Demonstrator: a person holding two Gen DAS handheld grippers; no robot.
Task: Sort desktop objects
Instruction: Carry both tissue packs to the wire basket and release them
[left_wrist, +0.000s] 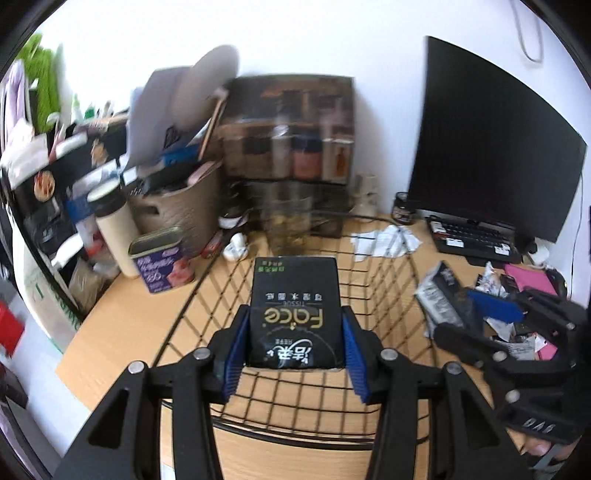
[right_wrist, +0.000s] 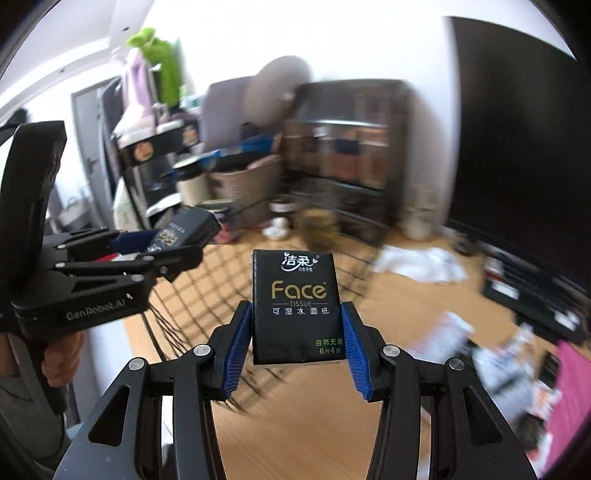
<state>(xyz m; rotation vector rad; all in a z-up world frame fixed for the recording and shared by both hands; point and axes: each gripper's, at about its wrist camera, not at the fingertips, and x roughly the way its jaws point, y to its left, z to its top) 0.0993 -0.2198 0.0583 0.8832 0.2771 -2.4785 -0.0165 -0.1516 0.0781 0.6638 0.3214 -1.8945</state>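
The left tongs (left_wrist: 293, 343) are clenched on one black tissue pack (left_wrist: 295, 310), held above the wire basket (left_wrist: 388, 266) at the middle of the tabletop (left_wrist: 122, 314). The right tongs (right_wrist: 293, 341) grip a second tissue pack (right_wrist: 295, 306), toward the basket's 4 o'clock side. The basket looks empty (the blur makes that uncertain), so neither pack is sorted yet. Loose wrappers (left_wrist: 439, 295) and crumpled paper (left_wrist: 384, 240), out at 2 o'clock, remain.

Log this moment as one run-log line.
left gripper: holds tissue pack | right gripper: holds second tissue pack | both above wire basket | packs not yet dropped
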